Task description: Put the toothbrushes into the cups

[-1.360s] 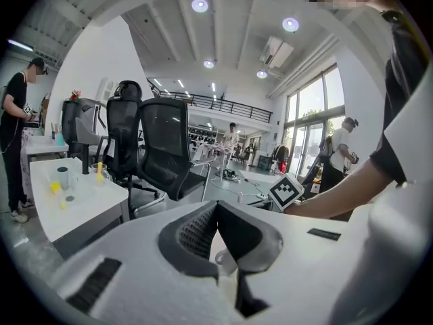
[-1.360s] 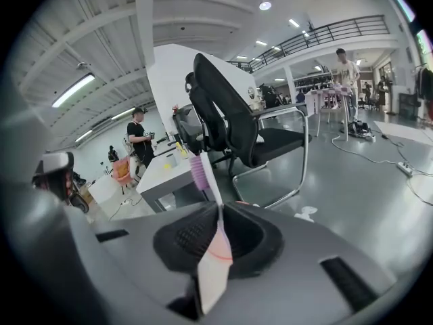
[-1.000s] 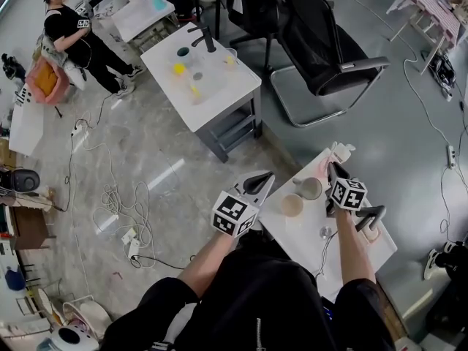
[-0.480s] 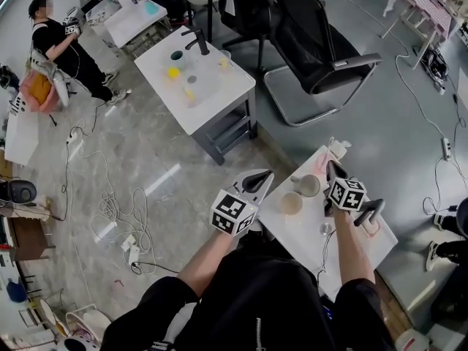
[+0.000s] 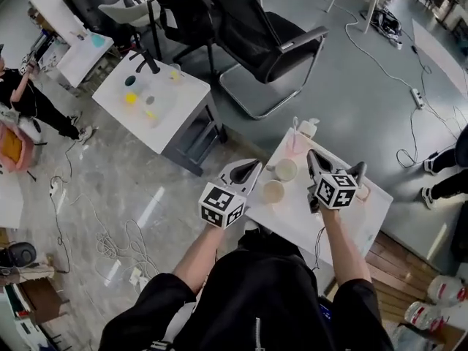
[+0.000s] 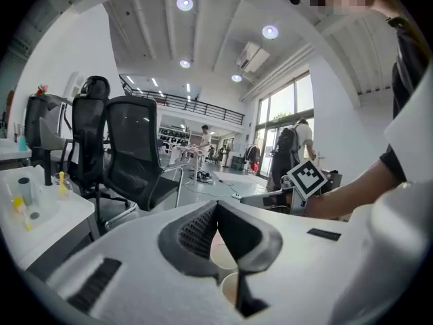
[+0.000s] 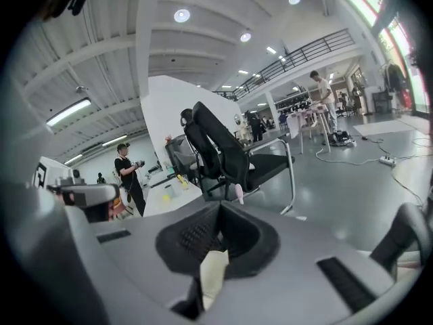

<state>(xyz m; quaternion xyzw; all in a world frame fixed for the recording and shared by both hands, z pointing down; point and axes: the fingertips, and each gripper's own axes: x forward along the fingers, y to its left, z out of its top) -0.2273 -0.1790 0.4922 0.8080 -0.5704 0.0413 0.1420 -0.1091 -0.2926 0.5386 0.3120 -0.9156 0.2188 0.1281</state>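
Your right hand-held gripper (image 7: pixel 218 207) was pinched shut on a toothbrush (image 7: pixel 212 276), its long axis running along the jaws, cream handle between them and a pink end showing past the tips. The far cup (image 5: pixel 285 170) and near cup (image 5: pixel 273 191) stood on the worktop (image 5: pixel 344 218) just left of and below it. Your left hand-held gripper (image 6: pixel 216 207) sat beyond them, pressed together on nothing.

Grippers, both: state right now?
Left two-jaw gripper: closed, nothing between the jaws.
Right two-jaw gripper: closed on a cream-handled toothbrush with a pink tip.
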